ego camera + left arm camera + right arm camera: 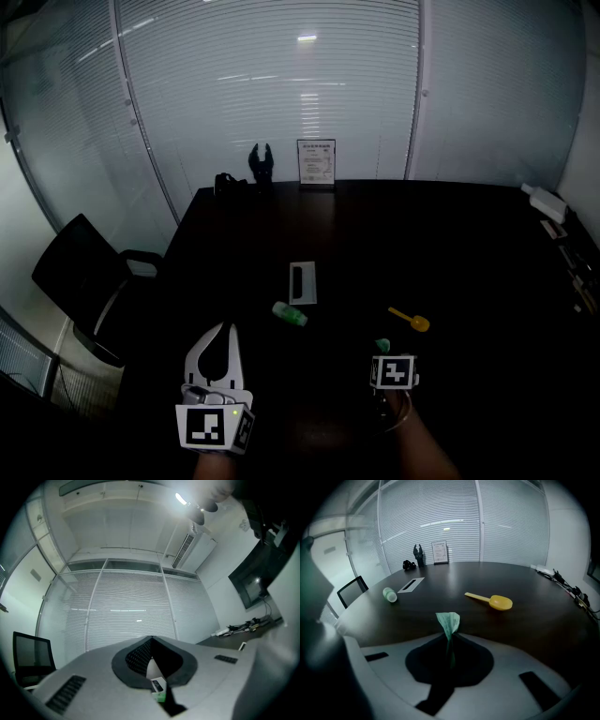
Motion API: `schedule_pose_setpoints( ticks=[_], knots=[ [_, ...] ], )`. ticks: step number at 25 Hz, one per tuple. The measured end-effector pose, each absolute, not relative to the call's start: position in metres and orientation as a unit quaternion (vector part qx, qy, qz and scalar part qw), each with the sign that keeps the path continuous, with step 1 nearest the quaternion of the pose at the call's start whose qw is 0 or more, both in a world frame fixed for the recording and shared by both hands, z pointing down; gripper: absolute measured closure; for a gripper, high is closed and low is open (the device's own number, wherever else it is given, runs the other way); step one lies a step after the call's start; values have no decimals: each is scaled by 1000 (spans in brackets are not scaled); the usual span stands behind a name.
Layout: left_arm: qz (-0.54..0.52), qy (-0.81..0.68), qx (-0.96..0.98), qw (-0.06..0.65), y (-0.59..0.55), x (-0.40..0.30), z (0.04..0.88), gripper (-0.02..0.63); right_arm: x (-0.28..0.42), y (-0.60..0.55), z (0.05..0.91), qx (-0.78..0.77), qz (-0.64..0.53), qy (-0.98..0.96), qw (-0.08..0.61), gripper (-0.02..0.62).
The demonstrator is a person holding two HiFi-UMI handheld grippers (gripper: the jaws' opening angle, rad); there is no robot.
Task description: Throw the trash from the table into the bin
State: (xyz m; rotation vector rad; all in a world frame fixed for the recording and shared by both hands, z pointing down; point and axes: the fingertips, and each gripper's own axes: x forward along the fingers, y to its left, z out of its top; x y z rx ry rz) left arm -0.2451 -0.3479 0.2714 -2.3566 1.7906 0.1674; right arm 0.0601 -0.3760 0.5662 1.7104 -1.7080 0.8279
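My right gripper [383, 353] is low over the dark table [459, 244] near its front edge, shut on a crumpled green paper scrap [382, 345]. In the right gripper view the scrap [448, 620] sticks up out of the closed jaws [450, 637]. A small green bottle [289, 314] lies on its side mid-table, and a yellow plastic spoon [411, 320] lies to its right. My left gripper [223, 328] hovers at the front left, its tips together with nothing between them. No bin shows in any view.
A white flat card [303, 283] lies just beyond the bottle. A framed sign [316, 163] and a black figure [262, 164] stand at the table's far edge. A black chair [89, 281] is at the left, and a white adapter and cables [553, 211] at the right edge.
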Motion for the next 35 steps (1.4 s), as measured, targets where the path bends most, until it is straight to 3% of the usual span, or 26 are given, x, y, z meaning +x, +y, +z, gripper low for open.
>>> schedule_pose_setpoints(
  ticks=[7,26,35],
  knots=[
    [62,603,-790,92,-346,-246,269,609,73,-382,541,669,260,-646,260,572],
    [61,596,-797,77,-343,-236,272,609,61,-370,368,710,31,-698,84,572],
    [72,589,-801,80,-335,-231,270,609,61,-348,325,709,-24,-703,42,572]
  ],
)
